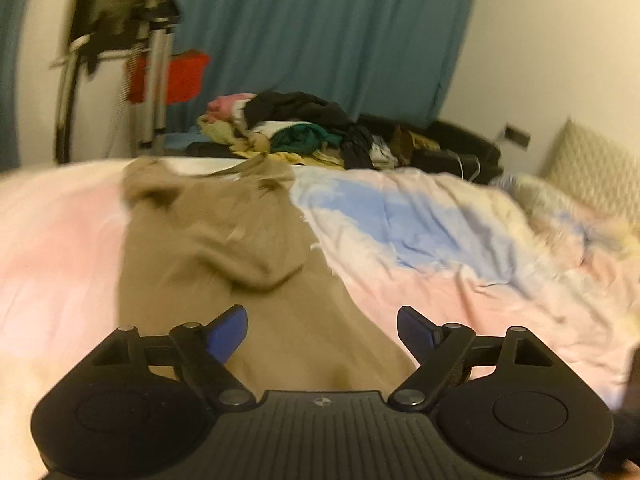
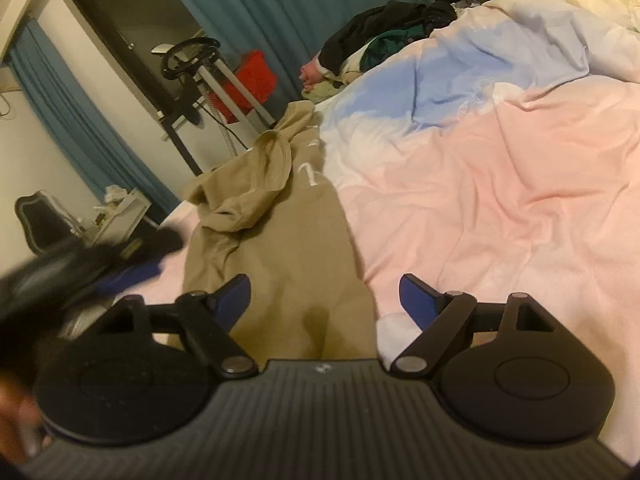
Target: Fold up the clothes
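Khaki garment lies lengthwise on the bed, its near end just under both tongs, its far end reaching the bed's far edge. Fabric plain tan, soft-looking; the near half is flat, the far half is bunched, with a sleeve-like fold doubled back across the body. White printing on the far part in the right wrist view; characters too small and creased to read.

Left tongs: blue fingertips well apart, nothing between them, held over the garment's near end. Right tongs: also spread wide, empty, over the same near end. The left tongs also show as a dark blur at the left edge of the right wrist view.

Duvet under the garment: pink, blue and cream patches, rumpled.

Farther off, past the bed's far edge: heap of mixed clothes, black, green, pink and yellow pieces. Behind it a teal curtain, a metal stand and a red item.
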`<state>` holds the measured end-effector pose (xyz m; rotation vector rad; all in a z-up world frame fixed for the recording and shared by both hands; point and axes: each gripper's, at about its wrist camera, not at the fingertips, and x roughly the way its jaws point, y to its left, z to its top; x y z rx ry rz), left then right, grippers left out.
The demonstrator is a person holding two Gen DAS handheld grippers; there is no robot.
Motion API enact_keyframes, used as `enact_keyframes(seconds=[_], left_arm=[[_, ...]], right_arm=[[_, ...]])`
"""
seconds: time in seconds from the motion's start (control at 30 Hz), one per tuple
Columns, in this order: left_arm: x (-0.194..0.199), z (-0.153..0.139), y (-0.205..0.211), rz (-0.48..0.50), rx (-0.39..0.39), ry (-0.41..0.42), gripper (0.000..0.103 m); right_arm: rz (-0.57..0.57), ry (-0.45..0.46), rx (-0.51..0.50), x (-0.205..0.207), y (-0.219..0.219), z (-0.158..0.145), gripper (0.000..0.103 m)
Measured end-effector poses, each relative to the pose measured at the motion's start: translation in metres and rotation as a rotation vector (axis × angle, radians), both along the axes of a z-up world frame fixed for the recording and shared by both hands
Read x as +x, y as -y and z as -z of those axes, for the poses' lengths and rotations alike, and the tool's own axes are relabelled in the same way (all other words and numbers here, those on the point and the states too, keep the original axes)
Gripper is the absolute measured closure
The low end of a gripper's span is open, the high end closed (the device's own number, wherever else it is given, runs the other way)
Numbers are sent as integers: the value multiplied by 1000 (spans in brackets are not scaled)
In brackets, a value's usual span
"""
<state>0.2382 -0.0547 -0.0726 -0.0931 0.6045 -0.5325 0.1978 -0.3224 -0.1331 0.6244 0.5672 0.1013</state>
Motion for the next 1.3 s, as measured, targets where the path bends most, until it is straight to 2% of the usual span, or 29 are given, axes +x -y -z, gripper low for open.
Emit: enact_keyframes(seconds=[0.1,0.17,0.3,0.57,0.67,0.8,1.17,1.23,1.3], left_arm=[[-20,2,-19,-17,35,-13,18],[-14,4,-24,-56,55,-30,18],[38,6,-20,-153,122,-42,19],[151,17,41,-167,568,249,20],[189,33,62,-147,697,310,21],[217,40,68,-204,703,294,34],[290,58,80,-375,689,233,33],[276,49,79,-399,675,217,30],[250,36,74,-412,612,194,27]], right_arm=[[5,-26,7,-10,-3,-4,20],[15,-21,5,-19,-4,-9,20],[26,12,-41,-30,-5,-15,20],[43,20,-46,-5,2,-1,20],[18,44,-57,5,-2,7,20],[-16,47,-54,20,-6,20,20],[-11,67,-60,35,-7,35,20],[-13,61,-63,36,-8,33,20],[-19,54,-43,34,-8,31,20]])
